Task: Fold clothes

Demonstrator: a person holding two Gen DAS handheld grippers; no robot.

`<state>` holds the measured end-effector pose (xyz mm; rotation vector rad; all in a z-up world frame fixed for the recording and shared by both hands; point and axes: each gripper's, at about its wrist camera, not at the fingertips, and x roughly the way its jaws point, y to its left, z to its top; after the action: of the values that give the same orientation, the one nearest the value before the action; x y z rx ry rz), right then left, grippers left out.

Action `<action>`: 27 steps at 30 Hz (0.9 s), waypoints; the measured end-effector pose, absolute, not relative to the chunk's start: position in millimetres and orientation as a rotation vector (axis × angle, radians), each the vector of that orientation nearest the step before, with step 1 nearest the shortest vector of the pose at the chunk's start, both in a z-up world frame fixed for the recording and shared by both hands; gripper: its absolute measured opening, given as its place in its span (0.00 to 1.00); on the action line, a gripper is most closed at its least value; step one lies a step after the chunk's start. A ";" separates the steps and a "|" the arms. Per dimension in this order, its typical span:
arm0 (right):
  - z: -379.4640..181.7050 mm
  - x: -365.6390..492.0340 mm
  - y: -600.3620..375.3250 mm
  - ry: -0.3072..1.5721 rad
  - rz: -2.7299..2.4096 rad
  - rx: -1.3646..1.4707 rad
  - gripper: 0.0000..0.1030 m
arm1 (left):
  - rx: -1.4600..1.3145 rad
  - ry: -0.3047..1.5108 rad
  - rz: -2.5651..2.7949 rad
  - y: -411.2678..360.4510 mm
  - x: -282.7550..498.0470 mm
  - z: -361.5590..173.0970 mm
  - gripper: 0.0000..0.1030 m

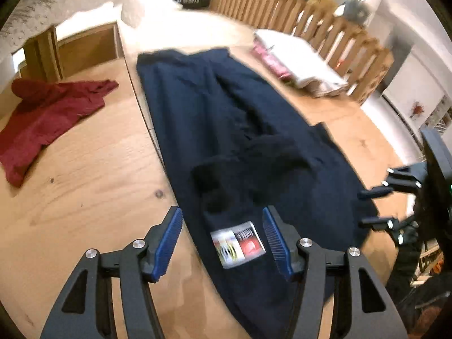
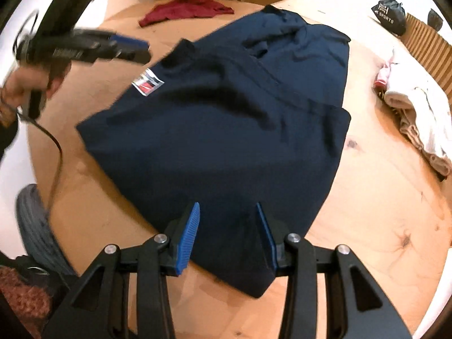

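A navy garment lies spread along the wooden table, with a small white and red label near its close end. My left gripper hovers open over that end, the label between its blue pads. In the right wrist view the same navy garment fills the middle, its label at the left. My right gripper is open above the garment's near edge. The left gripper shows there at the upper left, held by a hand.
A crumpled red garment lies on the table's left side. A stack of white and pink folded clothes sits at the right by a wooden slat fence. A black bag rests at the far end. A cable trails from the left gripper.
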<state>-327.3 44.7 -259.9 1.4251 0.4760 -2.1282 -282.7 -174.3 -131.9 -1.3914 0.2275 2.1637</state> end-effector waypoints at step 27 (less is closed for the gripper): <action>-269.6 -345.1 47.6 0.516 -2.128 1.462 0.46 | -1.453 0.388 2.223 -161.3 -339.4 -127.6 0.32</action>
<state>-345.1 47.6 -269.6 1.4623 0.5157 -2.1281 -339.4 -161.3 -127.6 -1.4526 0.3881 2.2226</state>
